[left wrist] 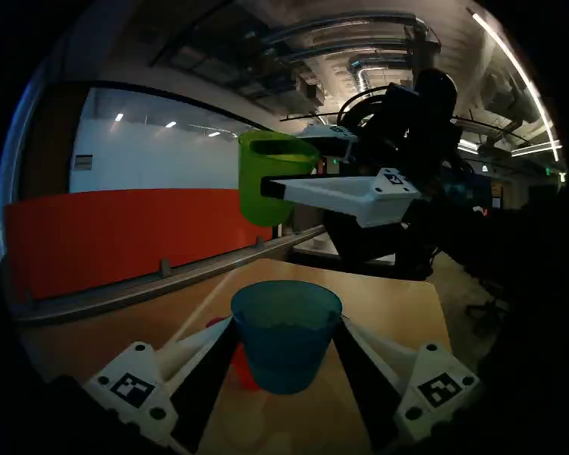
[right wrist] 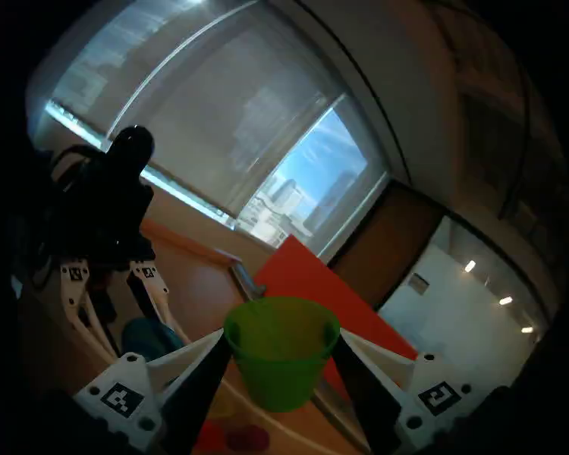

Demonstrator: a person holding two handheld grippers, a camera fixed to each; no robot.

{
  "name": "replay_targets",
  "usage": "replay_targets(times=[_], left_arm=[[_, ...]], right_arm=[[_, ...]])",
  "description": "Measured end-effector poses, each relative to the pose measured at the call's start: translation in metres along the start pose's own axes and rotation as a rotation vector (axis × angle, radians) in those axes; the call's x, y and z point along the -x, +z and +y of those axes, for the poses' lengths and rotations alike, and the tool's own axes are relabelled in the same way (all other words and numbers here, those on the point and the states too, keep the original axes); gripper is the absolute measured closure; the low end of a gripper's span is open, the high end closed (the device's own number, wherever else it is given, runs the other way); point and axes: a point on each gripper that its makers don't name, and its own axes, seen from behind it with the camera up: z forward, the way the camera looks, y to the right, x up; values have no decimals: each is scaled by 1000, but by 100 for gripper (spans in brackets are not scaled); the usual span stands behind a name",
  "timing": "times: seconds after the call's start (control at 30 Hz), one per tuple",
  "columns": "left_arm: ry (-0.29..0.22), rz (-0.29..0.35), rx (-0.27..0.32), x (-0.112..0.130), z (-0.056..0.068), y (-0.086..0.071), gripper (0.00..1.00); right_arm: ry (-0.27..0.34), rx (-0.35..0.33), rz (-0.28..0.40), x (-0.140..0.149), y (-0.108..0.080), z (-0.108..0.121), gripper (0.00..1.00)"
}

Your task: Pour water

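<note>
Your left tool (left wrist: 286, 337) holds a blue cup (left wrist: 287, 360) upright between its two white fingers, which press on the cup from both sides. The cup's open mouth faces up, over a pale wooden counter (left wrist: 394, 303). A small red object (left wrist: 243, 368) lies on the counter just behind the cup's lower left side.

Beyond and above the blue cup, your right tool (left wrist: 275, 186) grips a green cup (left wrist: 269, 205) in the air, one white finger crossing its front. The green cup hangs higher than the blue one and apart from it, its mouth facing up. Behind both runs an orange wall panel (left wrist: 117, 235) under a white wall.

In the right gripper view, the green cup sits in the middle of the picture, clamped between the right tool's fingers. To its lower left and farther off stands the left tool with the blue cup low between its fingers. A large window (right wrist: 315, 182) with a half-drawn blind shows sky and city buildings behind them.

The light is dim, so I cannot tell whether either cup holds water.
</note>
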Motion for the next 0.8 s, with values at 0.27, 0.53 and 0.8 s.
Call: replay_targets(times=[0.27,0.53,0.8], left_arm=[[4,0,-8,-3,-1,-2,16],[8,-6,-16,-3,-3,-4,16],[12,-13,-31,-3,-9,-7,16]], right_arm=[[273,-50,3,1,-2,-1,11],[411,-83,6,4,-4,-4,11],[455,-100,-17,12,-7,-11,11]])
